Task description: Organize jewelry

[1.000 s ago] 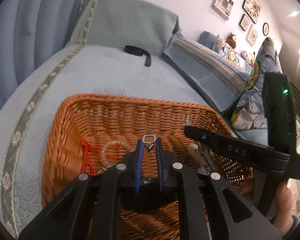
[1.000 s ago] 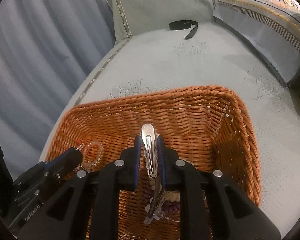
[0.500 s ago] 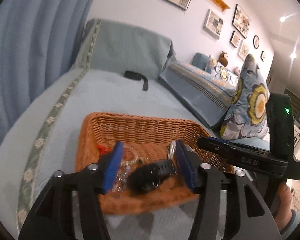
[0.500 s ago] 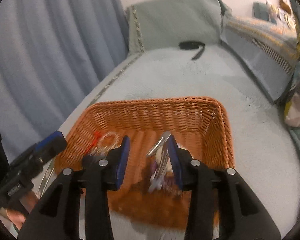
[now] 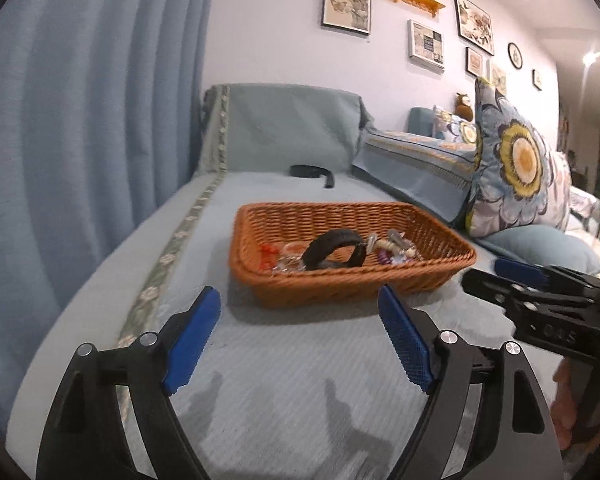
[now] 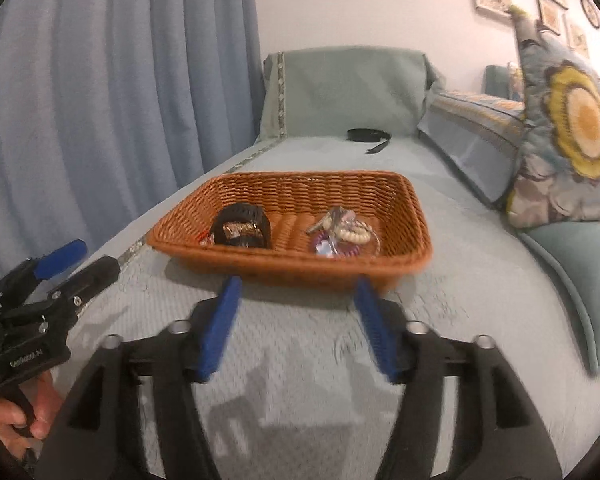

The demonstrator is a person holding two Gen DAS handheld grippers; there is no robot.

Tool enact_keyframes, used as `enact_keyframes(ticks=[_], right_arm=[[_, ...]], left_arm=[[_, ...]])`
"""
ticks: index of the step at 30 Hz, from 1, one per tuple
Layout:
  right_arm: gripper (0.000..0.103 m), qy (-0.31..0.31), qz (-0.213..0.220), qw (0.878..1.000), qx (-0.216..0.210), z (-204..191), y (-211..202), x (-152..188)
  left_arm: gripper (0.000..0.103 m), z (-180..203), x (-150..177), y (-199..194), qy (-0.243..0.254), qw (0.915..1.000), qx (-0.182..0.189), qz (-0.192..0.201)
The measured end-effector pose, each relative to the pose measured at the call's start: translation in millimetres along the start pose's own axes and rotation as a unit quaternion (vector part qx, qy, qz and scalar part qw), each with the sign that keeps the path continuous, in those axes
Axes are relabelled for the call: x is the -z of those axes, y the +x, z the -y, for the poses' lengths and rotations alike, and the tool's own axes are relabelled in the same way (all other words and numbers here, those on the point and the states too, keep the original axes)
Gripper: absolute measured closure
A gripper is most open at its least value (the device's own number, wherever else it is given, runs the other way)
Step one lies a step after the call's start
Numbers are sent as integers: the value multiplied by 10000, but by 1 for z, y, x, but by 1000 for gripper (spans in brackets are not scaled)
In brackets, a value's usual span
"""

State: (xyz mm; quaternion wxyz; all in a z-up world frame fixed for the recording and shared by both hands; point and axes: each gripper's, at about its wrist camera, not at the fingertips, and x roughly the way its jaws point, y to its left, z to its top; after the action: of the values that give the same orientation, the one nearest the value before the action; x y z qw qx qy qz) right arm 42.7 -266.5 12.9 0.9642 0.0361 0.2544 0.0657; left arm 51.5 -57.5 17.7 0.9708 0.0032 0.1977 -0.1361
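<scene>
Wicker basket (image 5: 348, 280) (image 6: 400, 216) sits on light blue sofa cover (image 5: 284, 364) (image 6: 308, 364), ahead of both grippers. Inside, left part: black watch strap (image 5: 334, 246) (image 6: 242, 224) standing as a loop, a red cord piece (image 5: 266, 254) and a clear bead bracelet (image 5: 290, 256) just beside it. Right part: a heap with silver hair clip (image 6: 326, 220), cream bead bracelet (image 6: 354, 234) and purple coil tie (image 6: 336, 250), all touching.

Left gripper (image 5: 300, 340) jaws wide apart, nothing held, short of the basket's near wall. Right gripper (image 6: 296, 322) also spread, empty, tips just before the near rim.

Black strap (image 5: 312, 172) (image 6: 368, 136) lies far back on the seat. Flower cushion (image 5: 516, 168) (image 6: 572, 136) to the right. Writing on gripper bodies too blurred to read
</scene>
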Motion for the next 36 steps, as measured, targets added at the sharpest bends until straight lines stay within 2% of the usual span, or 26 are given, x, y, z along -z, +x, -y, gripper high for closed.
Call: enact_keyframes(ticks=[2, 6, 10, 13, 18, 25, 27, 36], right_arm=[[31, 73, 108, 9999, 43, -1, -9, 8], [29, 55, 452, 9987, 240, -5, -24, 18], [21, 7, 726, 9964, 439, -10, -32, 24], [21, -136, 835, 9951, 518, -15, -35, 26], [21, -311, 937, 9932, 615, -24, -35, 28], [17, -250, 1030, 9921, 674, -23, -40, 29], [13, -204, 1044, 9920, 685, -22, -40, 30], [13, -215, 976, 9926, 684, -24, -37, 30]], left_arm=[[23, -1, 7, -9, -37, 9997, -174, 147], [18, -3, 13, -22, -65, 9979, -483, 422], [14, -5, 15, -25, -194, 9960, -731, 479], [11, -4, 16, -28, -160, 9950, -834, 534], [10, -2, 18, -32, -128, 9926, -1034, 625], [8, 8, 19, -42, 58, 9886, -1231, 868], [8, 8, 18, -42, 64, 9883, -1254, 868], [8, 6, 19, -40, 1, 9884, -1284, 813]])
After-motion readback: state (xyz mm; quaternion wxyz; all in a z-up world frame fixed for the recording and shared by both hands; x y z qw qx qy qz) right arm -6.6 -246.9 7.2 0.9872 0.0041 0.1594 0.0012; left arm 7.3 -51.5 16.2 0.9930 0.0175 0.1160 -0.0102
